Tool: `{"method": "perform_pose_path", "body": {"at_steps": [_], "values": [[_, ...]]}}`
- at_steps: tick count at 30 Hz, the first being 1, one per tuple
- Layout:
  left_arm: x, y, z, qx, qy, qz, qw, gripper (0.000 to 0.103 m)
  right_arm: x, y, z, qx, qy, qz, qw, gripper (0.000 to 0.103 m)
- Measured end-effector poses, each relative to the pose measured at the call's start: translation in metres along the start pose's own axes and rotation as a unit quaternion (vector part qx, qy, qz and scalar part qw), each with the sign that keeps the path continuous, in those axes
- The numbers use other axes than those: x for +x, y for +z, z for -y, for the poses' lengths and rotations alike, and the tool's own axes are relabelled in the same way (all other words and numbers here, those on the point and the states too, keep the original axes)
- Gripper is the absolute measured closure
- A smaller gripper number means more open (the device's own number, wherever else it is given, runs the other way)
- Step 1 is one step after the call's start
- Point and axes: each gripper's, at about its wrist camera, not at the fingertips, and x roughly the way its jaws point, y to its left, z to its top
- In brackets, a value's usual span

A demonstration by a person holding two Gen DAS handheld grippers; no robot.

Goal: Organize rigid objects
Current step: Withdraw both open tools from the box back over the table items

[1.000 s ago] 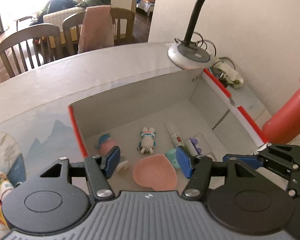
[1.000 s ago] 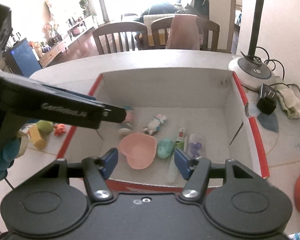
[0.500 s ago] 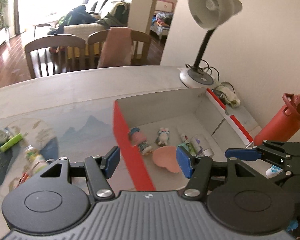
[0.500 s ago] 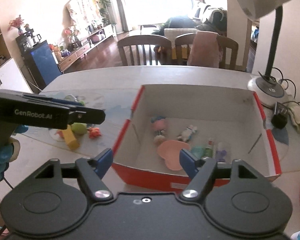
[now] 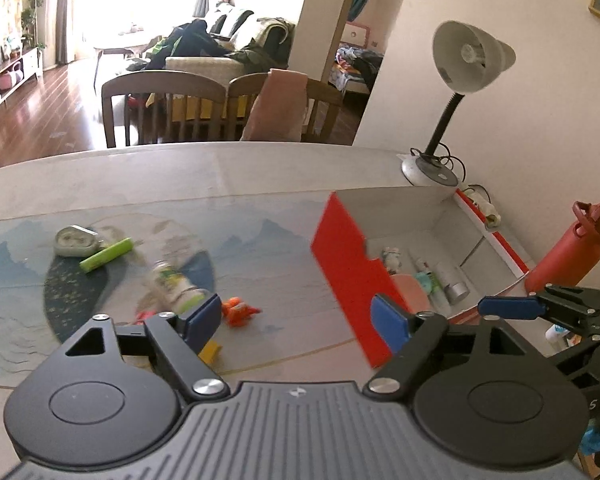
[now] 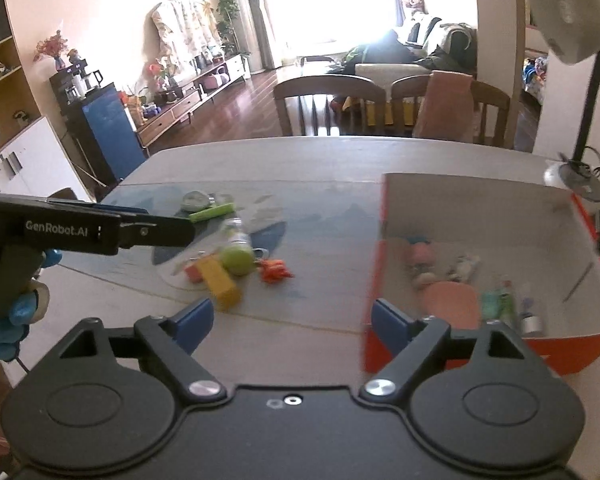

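Note:
A red cardboard box (image 5: pixel 350 268) (image 6: pixel 572 354) with a white inside holds a pink heart dish (image 6: pixel 450 300), small figures and tubes. Loose items lie on the table mat to its left: an orange toy (image 5: pixel 238 313) (image 6: pixel 275 270), a yellow block (image 6: pixel 220 282), a green ball (image 6: pixel 238 260), a small bottle (image 5: pixel 172 284), a green marker (image 5: pixel 106 255) and a grey case (image 5: pixel 74 241). My left gripper (image 5: pixel 298 318) is open and empty above the table, just left of the box. My right gripper (image 6: pixel 288 318) is open and empty, between the loose items and the box.
A desk lamp (image 5: pixel 460 92) stands behind the box, with cables by its base. A red water bottle (image 5: pixel 572 246) stands right of the box. Wooden chairs (image 6: pixel 328 104) stand at the table's far edge. The left gripper's body (image 6: pixel 84 230) shows at the left of the right wrist view.
Both grippers have pulled back and swung left, away from over the box. The loose items on the mat have come into view. Both stay open and empty.

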Motion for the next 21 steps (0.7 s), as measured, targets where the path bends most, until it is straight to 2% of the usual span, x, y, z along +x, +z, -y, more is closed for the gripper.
{"method": "perform_pose_path", "body": {"at_steps": [9,13,21], "values": [[-0.019,-0.009,-0.071,0.0,0.003,0.0,1.0,0.018,0.037,0.001,-0.056,-0.002,0.004,-0.012,1.0,0.016],[-0.019,-0.014,-0.099,-0.003,-0.004,-0.002,1.0,0.008,0.055,0.0,-0.078,-0.01,0.001,-0.024,1.0,0.016],[-0.005,-0.017,-0.145,-0.039,-0.007,0.0,0.9992,0.003,0.096,0.004,-0.105,-0.04,-0.003,-0.053,0.998,0.019]]}}
